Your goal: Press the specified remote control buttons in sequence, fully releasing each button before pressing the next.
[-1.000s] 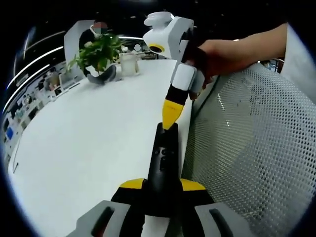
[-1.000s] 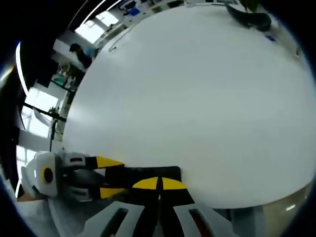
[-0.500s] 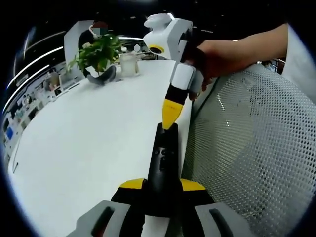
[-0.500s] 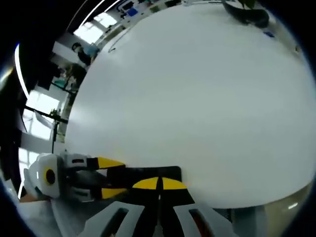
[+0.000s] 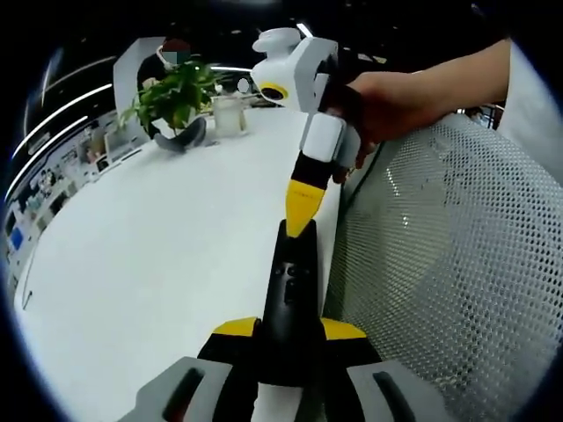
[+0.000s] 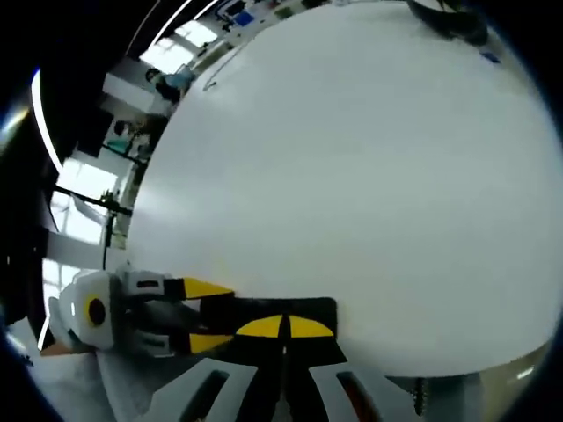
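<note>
A black remote control (image 5: 290,294) lies lengthwise along the near edge of the white table (image 5: 149,255), and my left gripper (image 5: 290,331) is shut on its near end. My right gripper (image 5: 299,215), held by a person's hand (image 5: 396,97), comes down from above with its yellow tips shut and resting on the remote's far end. In the right gripper view, my right gripper (image 6: 283,327) is shut, its tips over the remote control (image 6: 312,308). The left gripper (image 6: 211,315) clamps the remote from the left there.
A potted plant (image 5: 176,97) and a white cup (image 5: 230,114) stand at the table's far end. A white mesh chair back (image 5: 440,264) rises right beside the table edge. A person sits behind the plant, and an office shows beyond the table.
The right gripper's body has tipped slightly to the left while its tips stay on the remote's far end. The left gripper and remote have not moved.
</note>
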Demonstrator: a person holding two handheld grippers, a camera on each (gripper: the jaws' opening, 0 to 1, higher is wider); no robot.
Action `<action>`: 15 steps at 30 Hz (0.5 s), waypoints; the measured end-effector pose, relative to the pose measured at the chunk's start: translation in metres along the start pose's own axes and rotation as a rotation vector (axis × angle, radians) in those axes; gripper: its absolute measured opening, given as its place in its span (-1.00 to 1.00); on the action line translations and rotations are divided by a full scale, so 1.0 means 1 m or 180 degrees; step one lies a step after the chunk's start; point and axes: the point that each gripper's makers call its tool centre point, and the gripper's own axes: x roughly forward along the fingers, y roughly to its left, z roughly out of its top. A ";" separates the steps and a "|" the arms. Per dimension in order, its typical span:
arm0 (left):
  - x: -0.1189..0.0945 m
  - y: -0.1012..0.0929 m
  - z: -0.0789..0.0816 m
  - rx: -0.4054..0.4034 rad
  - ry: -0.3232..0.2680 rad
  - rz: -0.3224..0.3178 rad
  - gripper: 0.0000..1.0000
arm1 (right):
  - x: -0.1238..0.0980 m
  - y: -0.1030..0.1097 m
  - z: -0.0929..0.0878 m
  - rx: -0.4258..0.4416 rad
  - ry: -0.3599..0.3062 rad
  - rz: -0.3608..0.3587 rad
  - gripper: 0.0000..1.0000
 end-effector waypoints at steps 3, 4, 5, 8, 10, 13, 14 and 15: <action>0.000 0.000 0.000 -0.0002 0.0000 0.0001 -0.51 | 0.001 0.001 0.001 -0.0032 -0.0003 0.0021 -1.00; 0.000 0.000 0.000 -0.0005 0.0000 0.0003 -0.51 | 0.002 0.003 0.000 -0.0055 0.0005 0.0051 -1.00; 0.000 0.000 0.000 -0.0008 0.0000 0.0005 -0.51 | 0.003 0.004 -0.001 -0.0065 0.0034 0.0061 -1.00; 0.000 0.000 0.000 -0.0013 0.0003 0.0011 -0.51 | 0.003 0.005 -0.002 -0.0170 0.0028 -0.0016 -1.00; 0.000 0.000 0.000 -0.0015 0.0002 0.0013 -0.51 | 0.004 0.005 -0.002 -0.0205 0.0026 -0.0054 -1.00; 0.000 -0.001 -0.001 -0.0021 0.0007 0.0023 -0.51 | 0.004 0.003 -0.002 -0.0213 0.0009 -0.0082 -1.00; 0.000 -0.001 -0.001 -0.0023 0.0007 0.0024 -0.51 | 0.004 0.003 -0.002 -0.0224 0.0002 -0.0088 -1.00; 0.000 -0.001 -0.001 -0.0024 0.0007 0.0024 -0.51 | 0.004 0.003 -0.002 -0.0231 0.0001 -0.0101 -1.00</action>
